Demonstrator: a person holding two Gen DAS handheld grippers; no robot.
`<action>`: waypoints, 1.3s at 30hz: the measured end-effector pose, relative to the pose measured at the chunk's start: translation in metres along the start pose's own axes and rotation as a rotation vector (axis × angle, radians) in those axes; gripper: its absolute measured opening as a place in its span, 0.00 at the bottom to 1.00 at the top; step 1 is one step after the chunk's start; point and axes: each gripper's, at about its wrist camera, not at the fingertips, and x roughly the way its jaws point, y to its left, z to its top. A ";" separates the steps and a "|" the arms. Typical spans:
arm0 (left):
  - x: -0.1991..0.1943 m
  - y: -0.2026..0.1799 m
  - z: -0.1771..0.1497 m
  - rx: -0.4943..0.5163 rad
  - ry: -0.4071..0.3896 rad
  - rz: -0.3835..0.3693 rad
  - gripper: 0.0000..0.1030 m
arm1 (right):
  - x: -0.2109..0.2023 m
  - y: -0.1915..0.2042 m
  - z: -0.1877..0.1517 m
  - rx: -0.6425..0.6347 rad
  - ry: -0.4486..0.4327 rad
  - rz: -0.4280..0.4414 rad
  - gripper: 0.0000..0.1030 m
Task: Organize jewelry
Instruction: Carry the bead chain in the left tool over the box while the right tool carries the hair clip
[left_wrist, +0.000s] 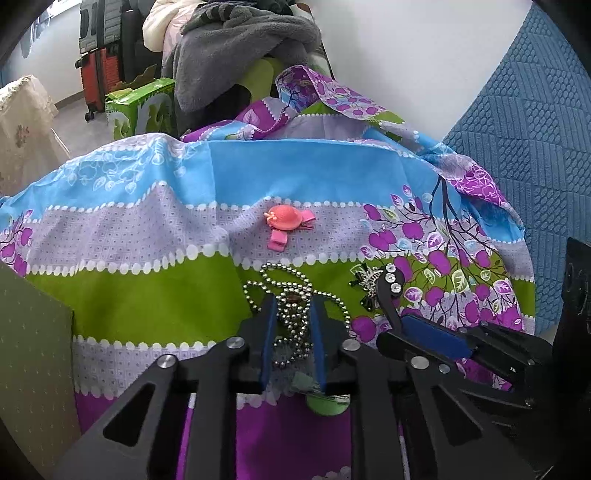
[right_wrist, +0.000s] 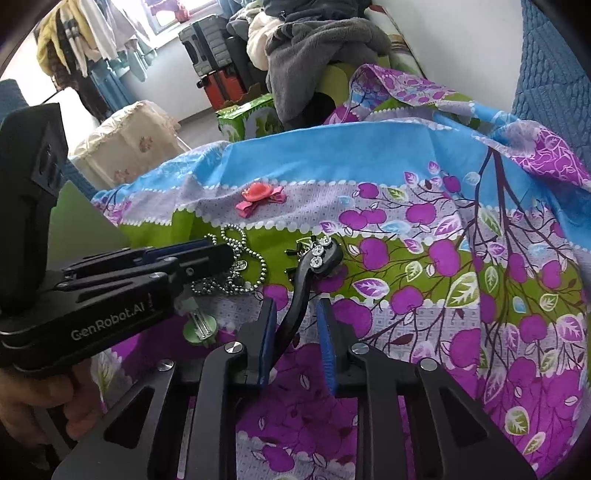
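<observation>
Partly hidden bead chain between left claw fingers, ends unclear

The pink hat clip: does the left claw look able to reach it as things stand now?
Probably yes, but not directly. The hat clip lies free on the cloth straight ahead of the left claw. The bead chain lies between its open jaws, so the claw would have to pass over that first.
</observation>
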 end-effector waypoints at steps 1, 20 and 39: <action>0.000 0.001 0.000 0.001 0.000 0.005 0.10 | 0.001 0.001 0.000 -0.008 -0.003 -0.006 0.18; -0.032 -0.005 0.001 -0.016 -0.044 -0.011 0.06 | -0.027 0.011 0.008 -0.045 -0.068 -0.039 0.08; -0.150 -0.025 0.032 -0.006 -0.190 -0.031 0.06 | -0.127 0.020 0.043 0.032 -0.178 -0.032 0.08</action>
